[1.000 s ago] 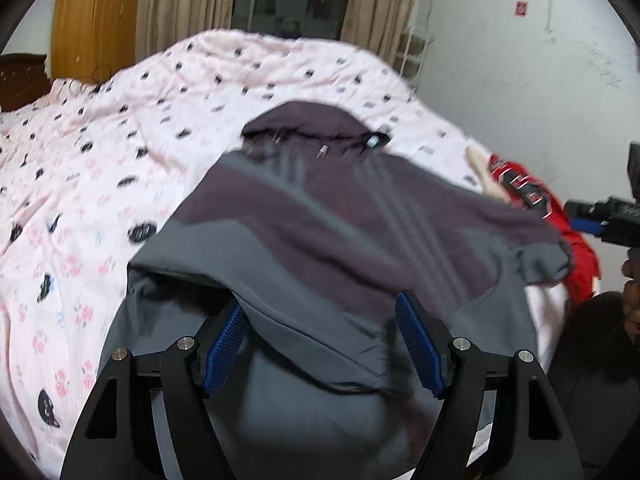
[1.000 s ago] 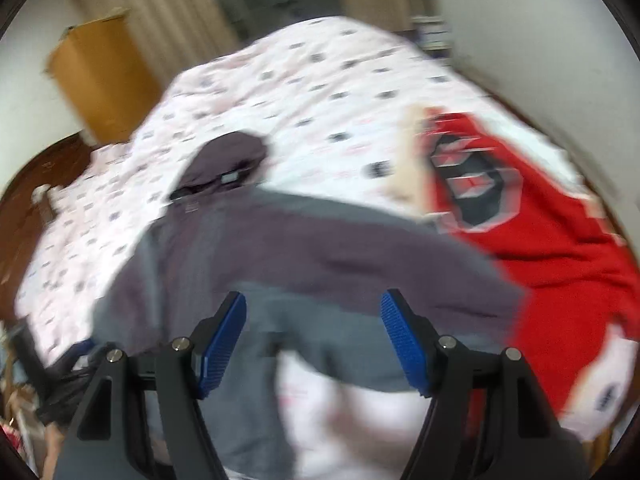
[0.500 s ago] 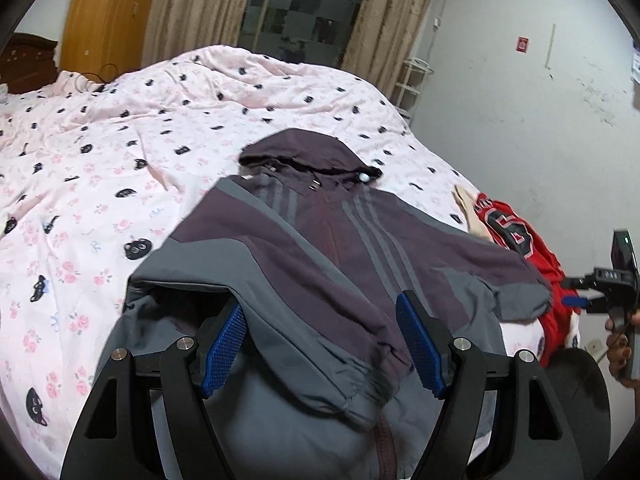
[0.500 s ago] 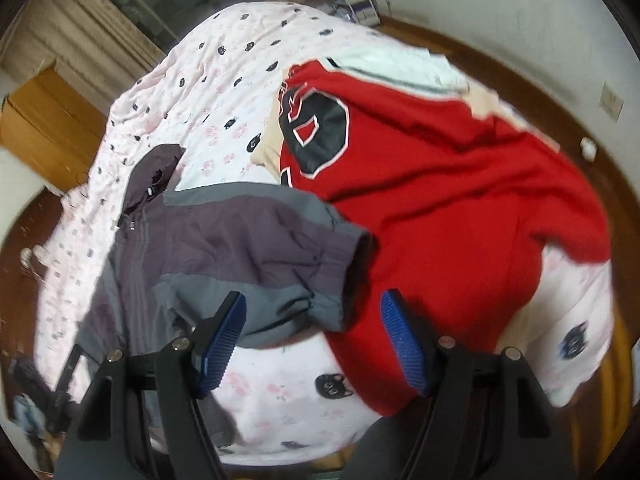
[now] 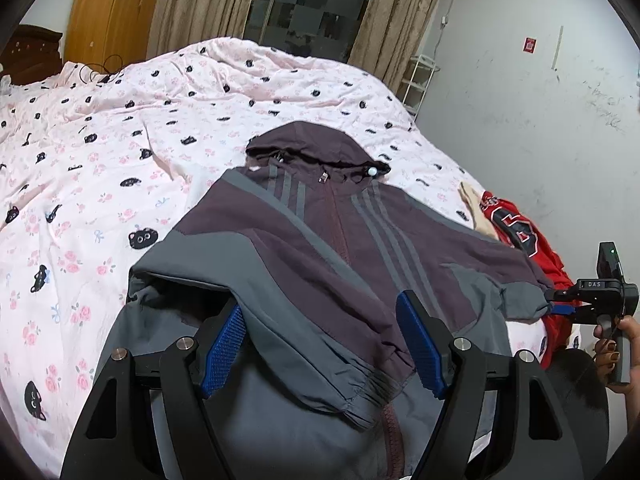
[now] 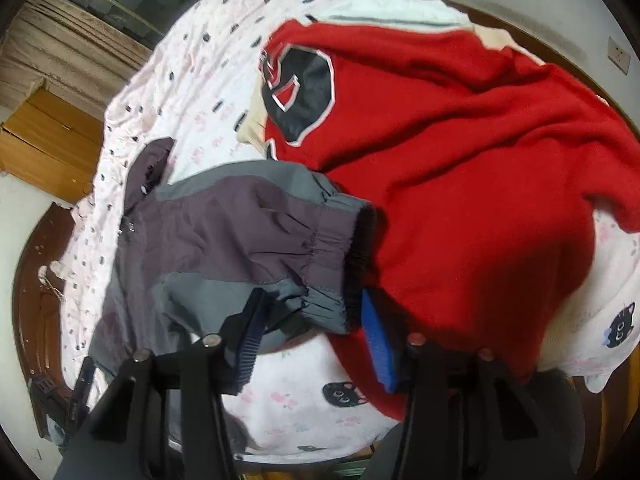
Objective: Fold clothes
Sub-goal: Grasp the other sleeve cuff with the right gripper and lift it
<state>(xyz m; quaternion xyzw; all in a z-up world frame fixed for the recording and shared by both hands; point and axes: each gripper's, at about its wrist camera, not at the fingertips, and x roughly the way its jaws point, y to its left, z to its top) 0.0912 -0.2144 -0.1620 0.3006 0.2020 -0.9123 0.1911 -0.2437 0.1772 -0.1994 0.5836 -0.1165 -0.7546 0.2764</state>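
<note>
A purple and grey hooded jacket point(image 5: 320, 232) lies face up on the bed, its hood toward the far side. One sleeve is folded across its front, and that sleeve's cuff point(image 5: 360, 392) lies just below my open left gripper point(image 5: 320, 348). The other sleeve stretches right toward my right gripper point(image 5: 560, 307). In the right wrist view, the stretched sleeve's cuff point(image 6: 332, 264) sits between the fingers of my right gripper point(image 6: 314, 340). Those jaws stand partly closed around the cuff, with a gap still showing.
A red jersey point(image 6: 460, 160) with a black number lies on the bed right of the jacket, under the sleeve cuff. The pink cat-print quilt point(image 5: 120, 140) covers the bed. A hand point(image 5: 612, 344) holds the right gripper's handle. A white wall and curtains stand behind.
My right gripper has moved in onto the right sleeve's cuff and its fingers have narrowed around it. The left gripper has pulled back a little and stayed open.
</note>
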